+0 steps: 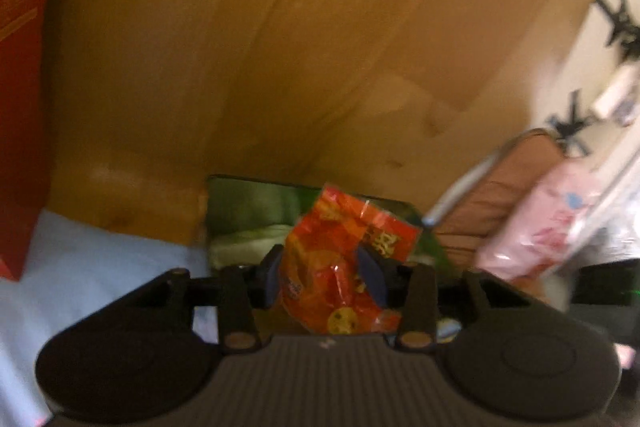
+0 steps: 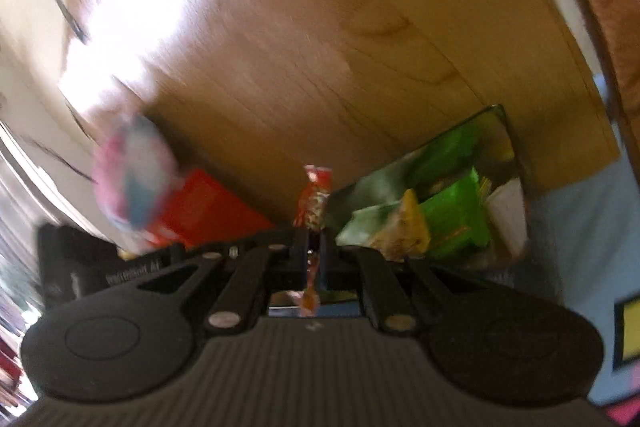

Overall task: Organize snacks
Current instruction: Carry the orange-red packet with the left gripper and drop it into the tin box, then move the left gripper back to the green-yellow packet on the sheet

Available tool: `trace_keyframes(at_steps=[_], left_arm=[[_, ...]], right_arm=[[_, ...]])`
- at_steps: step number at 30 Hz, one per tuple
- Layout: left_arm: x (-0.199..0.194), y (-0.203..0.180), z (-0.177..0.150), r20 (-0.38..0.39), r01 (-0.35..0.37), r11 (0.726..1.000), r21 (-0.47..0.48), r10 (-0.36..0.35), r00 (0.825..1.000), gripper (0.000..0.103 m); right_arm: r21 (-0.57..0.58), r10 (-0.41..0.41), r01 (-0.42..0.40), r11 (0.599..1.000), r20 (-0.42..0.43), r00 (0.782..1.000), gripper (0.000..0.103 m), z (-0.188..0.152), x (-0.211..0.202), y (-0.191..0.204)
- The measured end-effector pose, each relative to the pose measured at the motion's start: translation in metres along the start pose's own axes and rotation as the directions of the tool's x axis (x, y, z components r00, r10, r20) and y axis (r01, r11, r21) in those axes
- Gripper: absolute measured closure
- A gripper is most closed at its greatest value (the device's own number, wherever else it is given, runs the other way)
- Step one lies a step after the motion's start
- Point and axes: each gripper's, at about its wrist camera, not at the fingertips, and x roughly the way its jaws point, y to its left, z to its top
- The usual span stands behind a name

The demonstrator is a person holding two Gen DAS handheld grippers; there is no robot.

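— Snacks: where are they?
— Red snack packet (image 1: 336, 267) sits lower centre, clamped in the left tongs (image 1: 326, 277); the right tongs (image 2: 314, 259) pinch a thin wrapper (image 2: 314, 203).
— And the desk (image 1: 280, 47)?
— Blurred; the green tray (image 2: 496, 131) is partly hidden.

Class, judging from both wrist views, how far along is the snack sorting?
Done: green packets already lie in the dark tray. In hand: the left gripper clamps a red snack bag, and the right gripper pinches a thin red wrapper. Left: both held snacks need placing, and a pink packet sits outside the tray.
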Motion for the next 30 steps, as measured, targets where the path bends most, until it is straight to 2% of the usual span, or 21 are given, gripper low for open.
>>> trace_keyframes(at_steps=[1, 3, 5, 9, 12, 14, 18, 21, 24, 26, 30], left_arm=[[0.001, 0.000, -0.001, 0.006, -0.030, 0.999, 0.015, 0.030, 1.000, 0.059], [-0.003, -0.003, -0.005, 0.030, -0.057, 0.998, 0.034, 0.056, 0.998, 0.056], [-0.016, -0.007, -0.010, 0.059, -0.060, 0.997, 0.050, 0.057, 0.997, 0.055], [-0.046, -0.022, -0.018, 0.110, -0.064, 0.994, 0.094, 0.053, 0.992, 0.052], [-0.070, -0.030, -0.036, 0.096, -0.027, 0.995, 0.100, 0.018, 0.995, 0.052], [-0.089, -0.036, -0.060, 0.070, 0.001, 0.993, 0.117, -0.009, 0.998, 0.052], [-0.118, -0.041, -0.120, -0.021, 0.069, 0.987, 0.146, -0.067, 0.998, 0.050], [-0.133, -0.040, -0.168, -0.120, 0.119, 0.983, 0.141, -0.102, 0.988, 0.050], [-0.144, -0.035, -0.199, -0.185, 0.166, 0.979, 0.117, -0.143, 0.972, 0.050], [-0.152, -0.033, -0.213, -0.202, 0.182, 0.978, 0.104, -0.158, 0.967, 0.050], [-0.161, -0.036, -0.236, -0.221, 0.215, 0.974, 0.069, -0.196, 0.955, 0.050]], right_arm=[[-0.054, -0.029, 0.029, 0.998, 0.002, 1.000, 0.090, -0.003, 0.008, 0.004], [-0.185, -0.113, 0.114, 0.976, 0.018, 0.993, 0.078, -0.006, 0.018, 0.016], [-0.256, -0.162, 0.168, 0.952, 0.046, 0.986, 0.076, -0.011, 0.020, 0.026], [-0.298, -0.158, 0.186, 0.936, 0.118, 0.980, 0.076, -0.023, -0.009, 0.038], [-0.310, -0.159, 0.192, 0.931, 0.129, 0.979, 0.076, -0.031, -0.032, 0.045], [-0.288, -0.142, 0.174, 0.942, 0.128, 0.981, 0.076, -0.043, -0.055, 0.047], [-0.236, -0.083, 0.091, 0.967, 0.044, 0.996, 0.069, -0.086, -0.106, 0.046], [-0.241, -0.077, 0.064, 0.969, -0.044, 0.996, 0.066, -0.132, -0.136, 0.042], [-0.270, -0.105, 0.068, 0.960, -0.122, 0.987, 0.065, -0.177, -0.162, 0.044], [-0.294, -0.110, 0.061, 0.954, -0.155, 0.982, 0.065, -0.199, -0.179, 0.051], [-0.295, -0.102, 0.040, 0.955, -0.196, 0.975, 0.062, -0.222, -0.200, 0.059]])
